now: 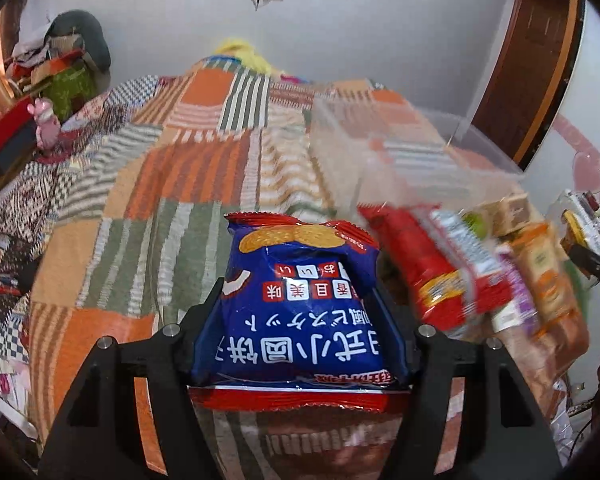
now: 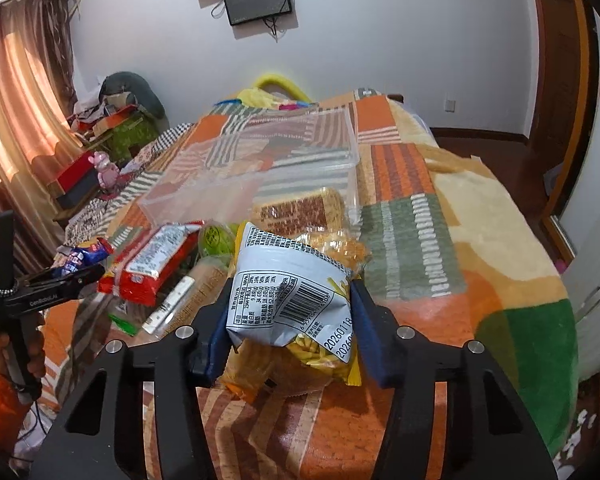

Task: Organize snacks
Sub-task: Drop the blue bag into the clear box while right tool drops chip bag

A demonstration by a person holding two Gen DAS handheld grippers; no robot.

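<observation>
My left gripper point(image 1: 300, 300) is shut on a blue and red biscuit bag point(image 1: 300, 304), held above the patchwork blanket; the bag also shows in the right wrist view point(image 2: 86, 256). My right gripper point(image 2: 290, 304) is shut on a grey and yellow snack bag point(image 2: 292, 292) with a barcode, lifted above the blanket. A clear plastic bin point(image 2: 260, 164) lies on the bed beyond the snack pile, holding a tan packet point(image 2: 296, 210). The pile includes a red packet point(image 2: 152, 264) and a red packet point(image 1: 424, 268) in the left wrist view.
The patchwork blanket point(image 1: 148, 216) covers the bed. Clutter and a pink toy point(image 2: 106, 170) sit at the left by the curtain. A wooden door point(image 1: 536, 60) stands at the right. The left gripper's body point(image 2: 40, 292) is at the left of the right view.
</observation>
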